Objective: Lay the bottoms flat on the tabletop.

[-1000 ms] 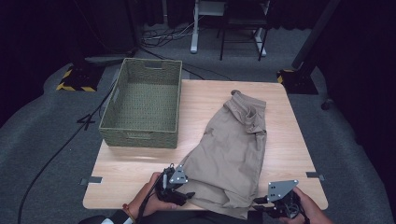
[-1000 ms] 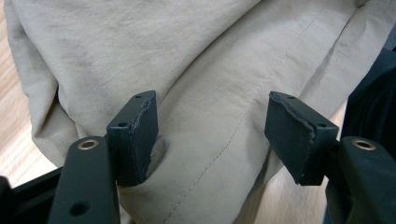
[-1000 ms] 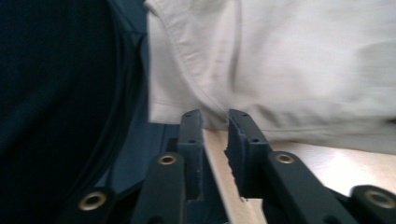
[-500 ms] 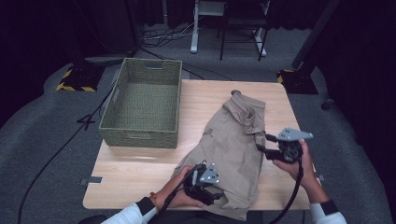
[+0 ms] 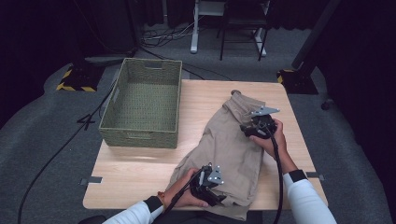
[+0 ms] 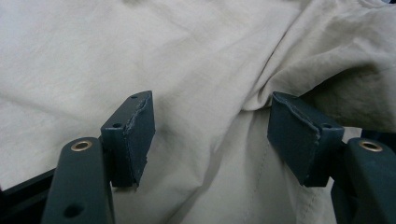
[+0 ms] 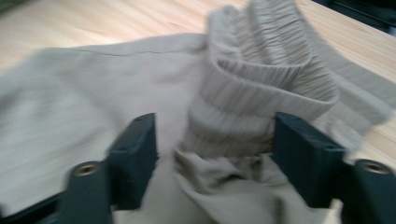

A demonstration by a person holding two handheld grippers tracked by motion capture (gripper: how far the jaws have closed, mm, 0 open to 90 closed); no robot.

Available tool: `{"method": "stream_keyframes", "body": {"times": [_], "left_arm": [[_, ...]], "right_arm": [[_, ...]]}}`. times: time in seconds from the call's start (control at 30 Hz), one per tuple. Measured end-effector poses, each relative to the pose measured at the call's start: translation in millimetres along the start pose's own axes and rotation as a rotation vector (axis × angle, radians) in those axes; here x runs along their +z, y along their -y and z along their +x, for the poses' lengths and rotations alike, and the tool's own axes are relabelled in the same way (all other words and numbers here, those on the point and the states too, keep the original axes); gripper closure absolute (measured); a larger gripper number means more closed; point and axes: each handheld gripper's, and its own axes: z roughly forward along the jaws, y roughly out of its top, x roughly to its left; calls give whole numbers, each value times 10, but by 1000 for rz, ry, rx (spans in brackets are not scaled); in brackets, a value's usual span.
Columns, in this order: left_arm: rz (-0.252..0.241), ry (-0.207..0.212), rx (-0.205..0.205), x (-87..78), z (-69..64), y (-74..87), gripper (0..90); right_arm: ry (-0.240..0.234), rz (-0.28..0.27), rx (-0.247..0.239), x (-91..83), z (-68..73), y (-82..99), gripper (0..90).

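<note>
Wooden table (image 5: 140, 172): basket (image 5: 142, 105); right gripper view: ribbed waistband (image 7: 261, 88).

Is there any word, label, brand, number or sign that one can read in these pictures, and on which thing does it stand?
No readable text in any view.
Beige trousers: no label or print visible.
Green woven basket: no tag visible.
Yellow-and-black hazard stripes on the floor base: a warning pattern, no words.
Wooden table: no markings to read.
</note>
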Motion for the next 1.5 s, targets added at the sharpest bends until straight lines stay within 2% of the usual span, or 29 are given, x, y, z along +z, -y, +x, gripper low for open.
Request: {"method": "stream_keyframes", "body": {"times": [0.07, 0.13, 0.23, 0.33, 0.4, 0.5, 0.6, 0.67, 0.73, 0.77, 0.87, 0.9, 0.97, 1.0, 1.1, 1.13, 1.17, 1.27, 1.3, 1.37, 1.4, 1.43, 1.47, 1.5], "left_arm": [[3, -12, 9, -3, -34, 12, 326], [0, -10, 19, -8, -46, 25, 326], [3, -1, 19, -20, -49, 37, 332], [5, 2, 20, -35, -62, 53, 333], [7, 5, 22, -49, -73, 65, 333], [7, 15, 15, -72, -89, 91, 333], [17, 24, 21, -93, -118, 102, 330], [14, 15, 16, -90, -152, 102, 320], [8, 19, 18, -114, -170, 88, 291], [-10, 22, 20, -146, -178, 78, 284], [-51, 0, 24, -313, -190, 33, 245], [-67, -5, 22, -385, -180, 26, 228], [-82, -43, 23, -535, -150, 38, 214], [-100, -59, 18, -605, -120, 63, 199], [-97, -126, -28, -774, 22, 193, 199], [-88, -150, -43, -806, 71, 248, 199], [-75, -172, -52, -823, 119, 300, 200], [-53, -191, -91, -803, 238, 450, 205], [-36, -200, -94, -779, 262, 490, 213], [-16, -207, -96, -725, 304, 562, 216], [-6, -207, -107, -702, 314, 592, 221], [-1, -204, -102, -682, 323, 617, 221], [2, -198, -95, -666, 331, 634, 222], [9, -198, -96, -657, 332, 645, 225]], "right_arm": [[69, 10, -9, 27, -69, 7, 477], [89, 3, 18, 17, -185, 31, 578], [120, -16, 66, -52, -403, 55, 660], [169, -14, 85, -83, -608, 60, 695], [168, 9, 103, -39, -714, 59, 713], [209, -2, 97, 23, -801, 62, 781], [256, -3, 116, 82, -866, 38, 832], [238, 2, 138, 123, -904, 23, 800], [259, 5, 131, 143, -882, 9, 723], [246, -4, 139, 135, -873, 4, 673], [224, -24, 147, 38, -842, -21, 546], [195, -42, 158, -24, -830, -30, 513], [156, -65, 167, -168, -780, -49, 442], [133, -70, 158, -243, -733, -49, 422], [28, -100, 103, -460, -481, 39, 386], [-16, -87, 74, -503, -372, 89, 368], [-38, -76, 45, -538, -264, 154, 366], [-98, -17, -10, -580, 11, 385, 333], [-100, 4, -41, -594, 85, 455, 333], [-126, 40, -68, -621, 195, 592, 308], [-114, 53, -88, -640, 234, 652, 302], [-101, 58, -87, -653, 258, 713, 309], [-113, 67, -72, -654, 266, 771, 306], [-116, 88, -77, -646, 271, 819, 301]]}}
